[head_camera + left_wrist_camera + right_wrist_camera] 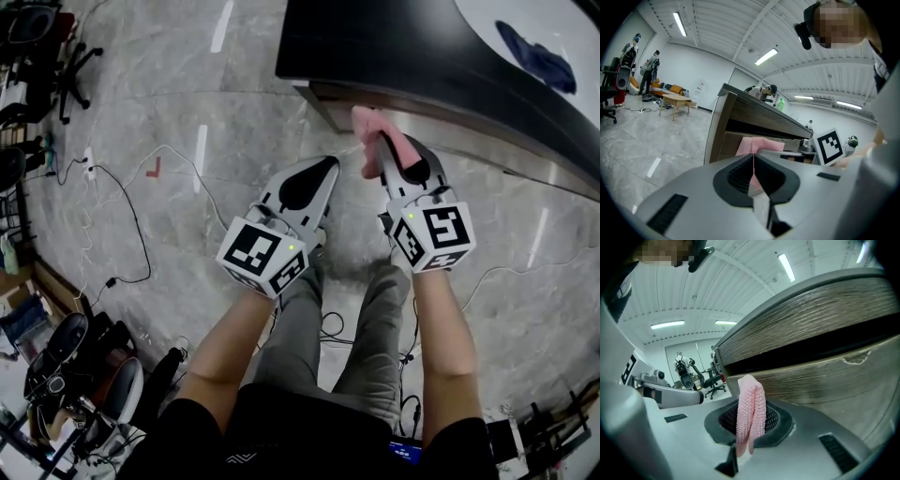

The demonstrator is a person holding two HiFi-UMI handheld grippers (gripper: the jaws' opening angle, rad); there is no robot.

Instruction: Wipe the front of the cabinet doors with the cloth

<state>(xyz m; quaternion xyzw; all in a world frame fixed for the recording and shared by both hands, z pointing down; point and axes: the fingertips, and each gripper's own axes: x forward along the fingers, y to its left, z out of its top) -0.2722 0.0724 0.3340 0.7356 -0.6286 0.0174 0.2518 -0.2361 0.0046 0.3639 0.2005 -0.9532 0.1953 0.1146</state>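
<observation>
Right tongs (749, 427) are clamped tight on the pink cloth (751, 408). Its folded loop pokes out close to the cabinet door (820, 376), near the end corner under the bench (394, 52) edge. Left tongs (753, 159) sit alongside, pressed together on nothing. Best bet, I reckon: press that loop flat against the wood, then sweep along the grain. A blue rag (536, 54) lies on the bench top, and cables (145, 248) trail over the floor, well apart from the door.

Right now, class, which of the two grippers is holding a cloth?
The right gripper: its jaws are shut on the pink cloth near the cabinet front. The left gripper has its jaws together, holding nothing.
</observation>
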